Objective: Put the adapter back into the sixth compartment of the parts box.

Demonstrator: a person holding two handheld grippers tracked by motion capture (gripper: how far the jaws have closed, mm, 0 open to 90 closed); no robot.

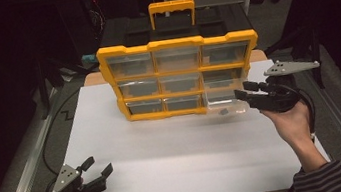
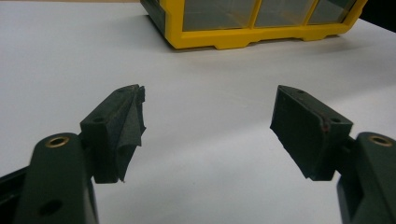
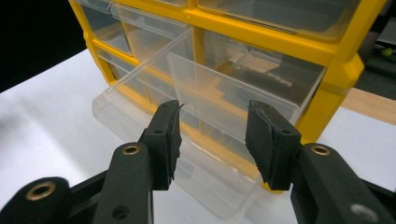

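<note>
Showing small dark piece [image 1: 223, 112] in pulled drawer [image 1: 225, 102]: high view; right tongs [image 1: 241, 91], left tongs [image 1: 99, 166] apart.

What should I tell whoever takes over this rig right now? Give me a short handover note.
Left hand-held gripper: open, holding nothing, near the front left corner of the white table.
Right hand-held gripper: jaws apart with nothing between them, beside the pulled-out clear drawer.
Yellow organizer: stands at the back of the table, its other drawers closed.
Done: the bottom right drawer is drawn out; a small dark piece lies in it.
Left: probably deal with that piece, then push the drawer in.
</note>
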